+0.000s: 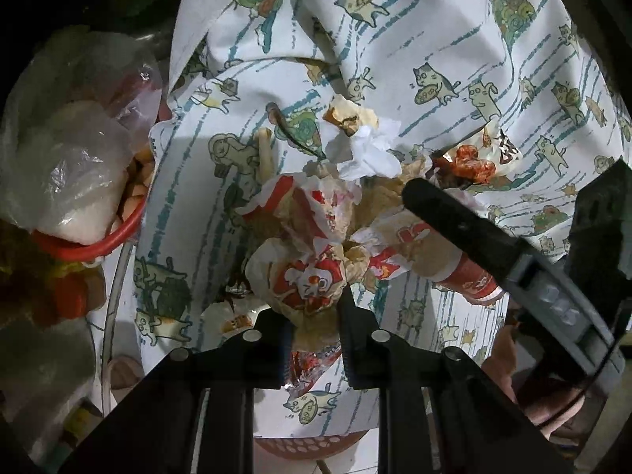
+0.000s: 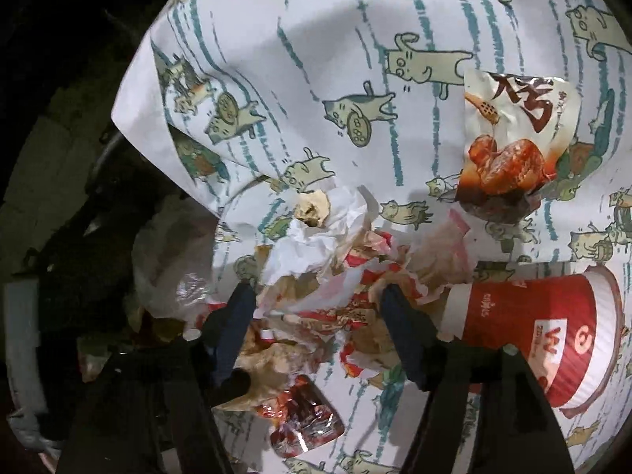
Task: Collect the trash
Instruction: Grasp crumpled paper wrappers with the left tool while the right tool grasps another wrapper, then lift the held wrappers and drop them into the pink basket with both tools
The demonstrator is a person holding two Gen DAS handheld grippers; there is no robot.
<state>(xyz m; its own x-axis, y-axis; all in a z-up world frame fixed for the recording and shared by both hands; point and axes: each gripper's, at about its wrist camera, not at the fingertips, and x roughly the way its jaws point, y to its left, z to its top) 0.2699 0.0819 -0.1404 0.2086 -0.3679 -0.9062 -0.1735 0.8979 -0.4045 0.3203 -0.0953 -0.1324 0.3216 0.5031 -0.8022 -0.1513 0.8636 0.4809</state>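
- Left hand-held gripper (image 1: 314, 330) pinches the crumpled red-and-white wrapper (image 1: 304, 276) at the near edge of the trash heap, jaws nearly together on the paper.
- Right hand-held gripper (image 2: 316, 296) stands half spread over the same heap, its fingers straddling loose wrappers without pressing them.
- Cat-print cloth (image 1: 414, 59) covers the counter beneath everything; a closing finger could snag it and drag the pile.
- Red paper cup (image 2: 553, 328) lies on its side to the right and may roll off if nudged.
- White tissue (image 1: 371, 150) and the snack packet (image 2: 509, 138) farther back could scatter if the wrapper lifts abruptly.
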